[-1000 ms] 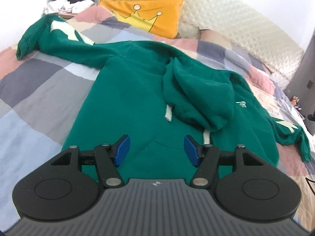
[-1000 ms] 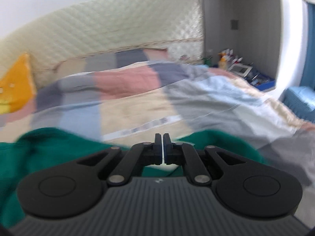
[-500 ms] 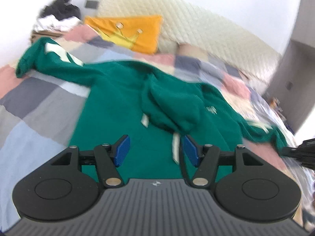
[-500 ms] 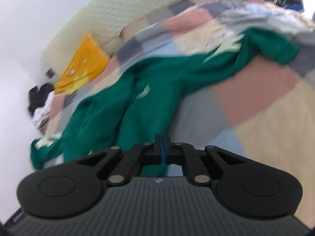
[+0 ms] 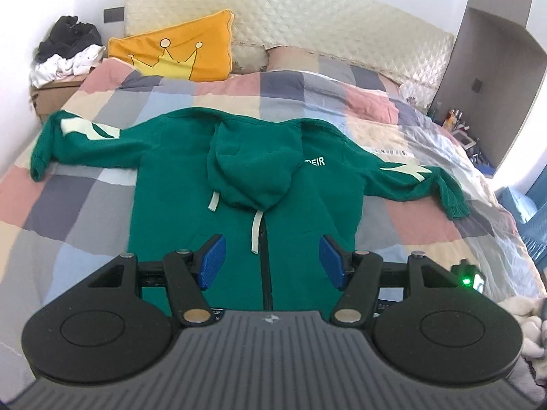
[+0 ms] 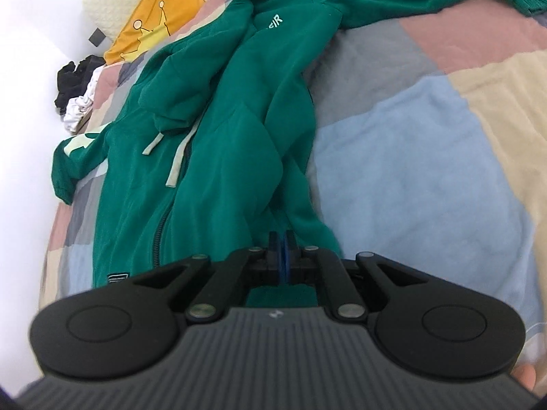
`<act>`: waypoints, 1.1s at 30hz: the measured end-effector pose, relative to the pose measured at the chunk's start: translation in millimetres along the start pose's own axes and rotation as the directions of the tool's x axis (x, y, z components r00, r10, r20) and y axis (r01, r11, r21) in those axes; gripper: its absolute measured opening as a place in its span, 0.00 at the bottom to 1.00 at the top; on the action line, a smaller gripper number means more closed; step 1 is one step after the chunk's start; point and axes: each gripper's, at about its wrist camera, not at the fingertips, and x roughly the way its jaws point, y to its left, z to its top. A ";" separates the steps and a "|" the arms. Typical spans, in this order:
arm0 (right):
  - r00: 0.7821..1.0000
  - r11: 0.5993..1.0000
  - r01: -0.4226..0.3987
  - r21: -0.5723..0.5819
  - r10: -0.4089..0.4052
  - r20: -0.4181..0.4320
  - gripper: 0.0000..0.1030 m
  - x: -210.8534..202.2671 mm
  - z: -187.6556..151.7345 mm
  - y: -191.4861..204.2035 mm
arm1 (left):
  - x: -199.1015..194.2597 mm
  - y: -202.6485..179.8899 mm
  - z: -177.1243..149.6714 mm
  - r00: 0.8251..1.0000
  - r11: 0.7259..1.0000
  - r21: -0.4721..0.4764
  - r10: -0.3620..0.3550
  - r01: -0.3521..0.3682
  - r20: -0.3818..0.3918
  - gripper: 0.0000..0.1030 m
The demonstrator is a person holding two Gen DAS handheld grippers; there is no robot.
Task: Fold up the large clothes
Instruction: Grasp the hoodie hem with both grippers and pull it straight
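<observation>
Green hoodie (image 5: pixel 239 184) lay face up on the bed's patchwork quilt (image 5: pixel 85 205), zipper closed, both sleeves spread out to the sides, hood (image 5: pixel 253 167) flopped forward over the chest, two pale drawstrings hanging below it. Hem end was nearest both tools, hood end toward the headboard (image 5: pixel 307 10).

Left tool (image 5: pixel 271 261): above the hem, centred roughly over the zipper line. Blue pads stood at a medium gap, nothing between them, no contact with the cloth. It pointed down at a slant over the length of the hoodie.

Right tool (image 6: pixel 282 256): low over the hoodie's side edge near the hem, at the right side of the body panel. Pads were pressed together. Green cloth sat right at and under the tips, bunched into a ridge running away from them, but I couldn't tell whether any cloth was actually pinched. It was angled down, looking diagonally along the hoodie toward the far sleeve.

Further out: orange crown pillow (image 5: pixel 177 51) against the headboard, pile of dark and white clothes (image 5: pixel 68 51) on a box in the corner.
</observation>
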 end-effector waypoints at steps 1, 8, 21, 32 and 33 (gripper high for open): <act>1.000 1.000 -0.005 0.009 0.005 -0.004 0.05 -0.1 -1.5 -1.4 | -5.9 -2.9 5.0 1.000 1.000 0.004 -0.001 0.001 0.011 0.64; 1.000 1.000 0.023 0.020 -0.023 0.016 0.06 -8.4 -8.0 -5.6 | -33.7 -9.9 39.3 0.997 0.999 -0.001 0.044 -0.044 0.065 0.64; 0.999 0.994 0.041 0.099 -0.039 -0.020 0.60 1.1 -12.2 -26.0 | -43.3 24.8 29.7 0.994 0.996 -0.030 0.086 -0.084 0.071 0.64; 0.996 0.997 -0.055 0.062 0.060 -0.072 0.20 -6.2 -21.2 -15.8 | 28.8 151.0 -37.8 0.989 0.941 -0.312 0.101 -0.131 -0.112 0.64; 0.996 0.997 -0.070 0.036 0.072 -0.056 0.19 -11.7 -22.1 -11.0 | 35.8 162.5 -44.5 0.986 0.927 -0.350 0.094 -0.136 -0.136 0.64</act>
